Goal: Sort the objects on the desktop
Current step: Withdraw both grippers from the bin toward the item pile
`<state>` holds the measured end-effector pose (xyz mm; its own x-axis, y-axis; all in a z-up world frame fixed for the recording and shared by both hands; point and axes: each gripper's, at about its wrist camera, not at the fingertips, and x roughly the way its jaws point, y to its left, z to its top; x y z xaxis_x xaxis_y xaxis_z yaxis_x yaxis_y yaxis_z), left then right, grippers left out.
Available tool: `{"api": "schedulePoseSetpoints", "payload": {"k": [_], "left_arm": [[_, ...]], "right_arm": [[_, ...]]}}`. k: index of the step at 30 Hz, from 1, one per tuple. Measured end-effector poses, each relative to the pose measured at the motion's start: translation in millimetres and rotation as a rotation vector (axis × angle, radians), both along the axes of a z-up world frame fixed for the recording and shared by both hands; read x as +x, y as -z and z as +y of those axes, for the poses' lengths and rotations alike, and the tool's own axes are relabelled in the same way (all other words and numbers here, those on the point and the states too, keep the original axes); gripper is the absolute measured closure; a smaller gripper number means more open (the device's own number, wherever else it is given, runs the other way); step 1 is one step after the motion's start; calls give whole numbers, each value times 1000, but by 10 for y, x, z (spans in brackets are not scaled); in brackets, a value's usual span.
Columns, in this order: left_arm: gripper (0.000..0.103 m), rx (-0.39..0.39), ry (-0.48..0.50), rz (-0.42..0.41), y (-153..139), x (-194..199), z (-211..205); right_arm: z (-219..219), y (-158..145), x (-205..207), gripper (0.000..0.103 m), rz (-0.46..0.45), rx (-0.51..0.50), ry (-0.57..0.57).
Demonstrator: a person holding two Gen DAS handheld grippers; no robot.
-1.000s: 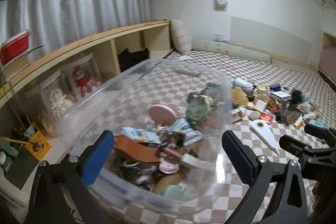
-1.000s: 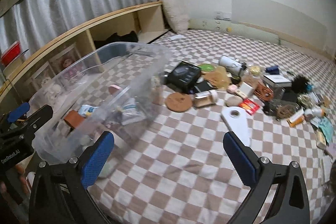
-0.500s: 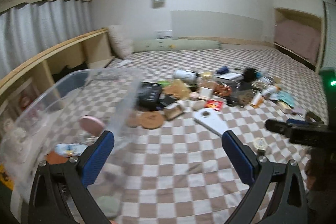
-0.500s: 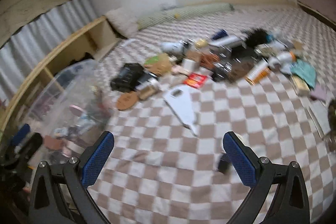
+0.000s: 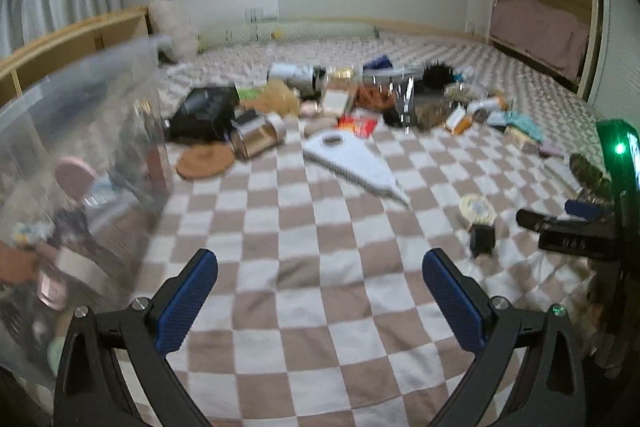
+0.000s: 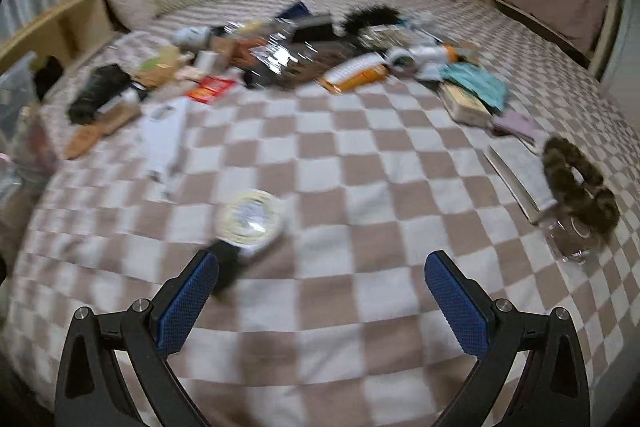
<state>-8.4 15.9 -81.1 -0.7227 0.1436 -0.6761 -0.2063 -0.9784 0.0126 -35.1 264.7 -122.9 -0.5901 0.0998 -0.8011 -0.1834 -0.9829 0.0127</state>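
A clear plastic bin (image 5: 80,155) with several small items inside stands at the left on the checkered blanket (image 5: 312,227). A pile of loose objects (image 5: 360,99) lies across the blanket's far side. My left gripper (image 5: 320,291) is open above bare blanket beside the bin. My right gripper (image 6: 320,291) is open too, hovering just short of a round yellow-white item with a black end (image 6: 250,223). That same item (image 5: 478,223) shows in the left wrist view, next to the right gripper's black body (image 5: 568,231).
A white wedge-shaped tool (image 6: 164,135) and a brown round coaster (image 5: 205,159) lie near the bin. A brown scrunchie on a clear jar (image 6: 576,195) and a booklet (image 6: 516,171) sit at the right. A wooden shelf (image 5: 60,43) runs along the left wall.
Both views have swung right, away from the bin and toward the scattered objects. The right gripper has come closer to the round yellow-white item. Both stay open.
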Motion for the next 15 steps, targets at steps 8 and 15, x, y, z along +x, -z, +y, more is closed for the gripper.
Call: {"api": "schedulePoseSetpoints", "payload": {"k": [8, 15], "left_arm": [[0, 15, 2, -46, 294, -49, 36], [0, 20, -3, -40, 323, -67, -5]], "right_arm": [[-102, 354, -156, 0, -75, -28, -14], [-486, 361, -217, 0, -70, -120, -182]]}}
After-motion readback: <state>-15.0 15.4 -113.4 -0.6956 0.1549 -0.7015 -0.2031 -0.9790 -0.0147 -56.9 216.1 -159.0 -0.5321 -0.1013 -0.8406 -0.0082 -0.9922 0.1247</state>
